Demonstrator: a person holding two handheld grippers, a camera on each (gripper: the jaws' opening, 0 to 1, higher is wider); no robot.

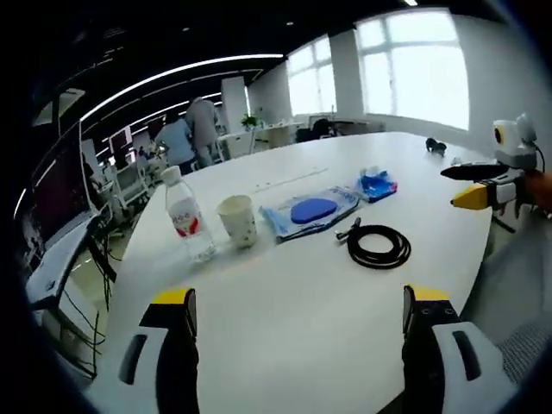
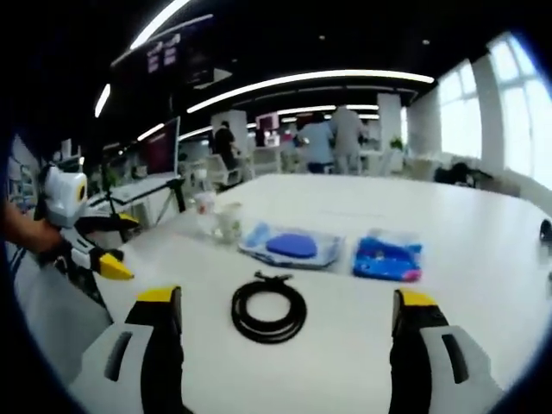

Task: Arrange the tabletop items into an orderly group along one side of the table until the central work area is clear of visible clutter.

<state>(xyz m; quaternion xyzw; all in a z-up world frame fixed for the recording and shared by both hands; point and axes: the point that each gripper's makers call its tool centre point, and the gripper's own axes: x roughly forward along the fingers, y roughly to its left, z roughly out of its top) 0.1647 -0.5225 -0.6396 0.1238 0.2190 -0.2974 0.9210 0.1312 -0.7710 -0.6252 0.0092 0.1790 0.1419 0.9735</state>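
White table [image 1: 285, 319]: one bottle [image 1: 186, 216], one cup [image 1: 238, 221], one cable [image 1: 378, 246], two packets [image 1: 309, 210].

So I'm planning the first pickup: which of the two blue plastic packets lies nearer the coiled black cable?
The larger clear packet holding the round blue pad, beside the paper cup; the smaller crumpled blue packet lies beyond it from the cable.

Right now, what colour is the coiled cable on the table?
Black. The coiled cable shows best in the right gripper view, lying on the white table.
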